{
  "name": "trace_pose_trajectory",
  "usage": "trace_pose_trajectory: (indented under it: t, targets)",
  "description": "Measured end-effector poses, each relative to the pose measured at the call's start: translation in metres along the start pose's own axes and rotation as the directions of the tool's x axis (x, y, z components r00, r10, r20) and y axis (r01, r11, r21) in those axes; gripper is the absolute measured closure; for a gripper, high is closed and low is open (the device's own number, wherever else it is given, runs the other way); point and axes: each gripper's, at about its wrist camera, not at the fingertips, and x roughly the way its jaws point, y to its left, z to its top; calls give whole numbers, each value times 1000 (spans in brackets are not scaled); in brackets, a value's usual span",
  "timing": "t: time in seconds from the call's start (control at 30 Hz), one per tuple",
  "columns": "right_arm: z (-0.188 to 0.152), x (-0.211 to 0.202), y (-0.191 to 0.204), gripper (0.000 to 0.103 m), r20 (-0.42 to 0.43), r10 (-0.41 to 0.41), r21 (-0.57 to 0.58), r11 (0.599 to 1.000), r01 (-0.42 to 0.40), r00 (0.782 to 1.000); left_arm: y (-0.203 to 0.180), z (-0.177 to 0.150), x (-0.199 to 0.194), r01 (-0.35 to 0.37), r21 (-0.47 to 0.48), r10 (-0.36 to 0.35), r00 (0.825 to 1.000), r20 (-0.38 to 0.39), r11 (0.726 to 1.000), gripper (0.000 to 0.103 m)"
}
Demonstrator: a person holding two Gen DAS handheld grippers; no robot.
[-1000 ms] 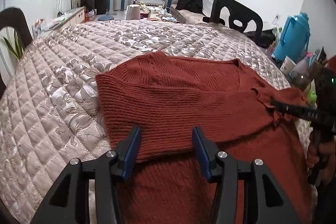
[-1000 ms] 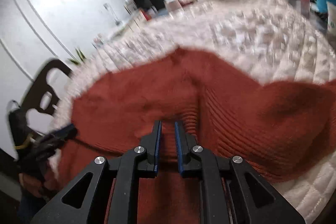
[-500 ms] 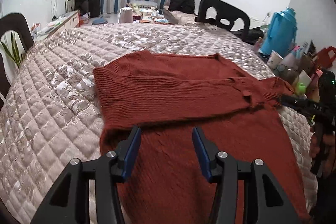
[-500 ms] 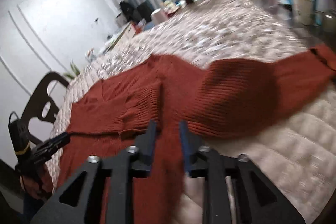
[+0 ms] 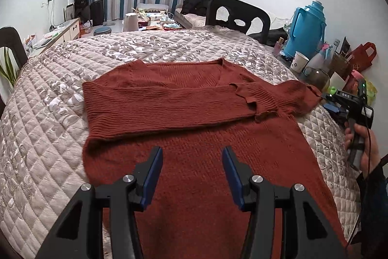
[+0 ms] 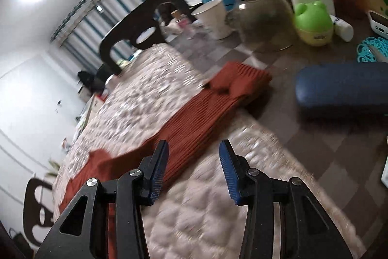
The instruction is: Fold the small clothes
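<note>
Right claw (image 6: 192,162) released sleeve, jaws opening, empty | left claw (image 5: 191,170) half-wide, empty | one sweater (image 5: 194,113)

Left gripper (image 5: 191,170) open above rust sweater (image 5: 194,137), sleeve folded across, on quilted table (image 5: 48,137).

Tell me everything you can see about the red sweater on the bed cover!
The sweater is a rust-red knit with ribbed sleeves and a V-neck. It lies flat on the quilted cover. One sleeve is folded across the chest; the other sleeve stretches out sideways, its cuff reaching past the cover's edge toward the cluttered table. No gripper holds it: the left gripper hovers open over the lower part, and the right gripper is opening with nothing between its jaws.
</note>
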Motion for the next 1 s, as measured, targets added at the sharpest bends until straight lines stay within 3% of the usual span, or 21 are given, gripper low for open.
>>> trace_pose_trajectory:
  t: [0.23, 0.33, 0.4, 0.53, 0.67, 0.77, 0.87, 1.0]
  targets:
    - [18, 27, -10, 59, 1, -54, 38, 998, 54, 999, -2, -3, 14, 6, -16, -6, 1000, -27, 1000, 49]
    - [27, 34, -10, 74, 9, -112, 36, 993, 111, 994, -2, -2, 17, 7, -22, -8, 1000, -30, 1000, 49]
    - [29, 36, -14, 94, 9, -141, 44, 989, 140, 990, -1, -2, 18, 5, -29, -6, 1000, -28, 1000, 49]
    - [31, 26, -12, 97, 42, -126, 59, 991, 124, 991, 4, -3, 15, 5, -49, -6, 1000, -15, 999, 49]
    - [25, -13, 37, 97, 136, -9, -45, 999, 15, 991, 13, -3, 8, 6, -77, -6, 1000, 8, 997, 49]
    - [13, -39, 99, 97, 158, 122, -187, 978, -91, 980, 20, -3, -1, 7, -97, -4, 1000, 30, 995, 49]
    - [-14, -52, 167, 97, 107, 247, -341, 919, -198, 963, 31, -4, -13, 3, -125, 4, 998, 57, 992, 49]
    - [-77, -39, 244, 97, -66, 355, -503, 795, -338, 933, 50, -8, -28, -21, -168, 36, 996, 82, 986, 49]
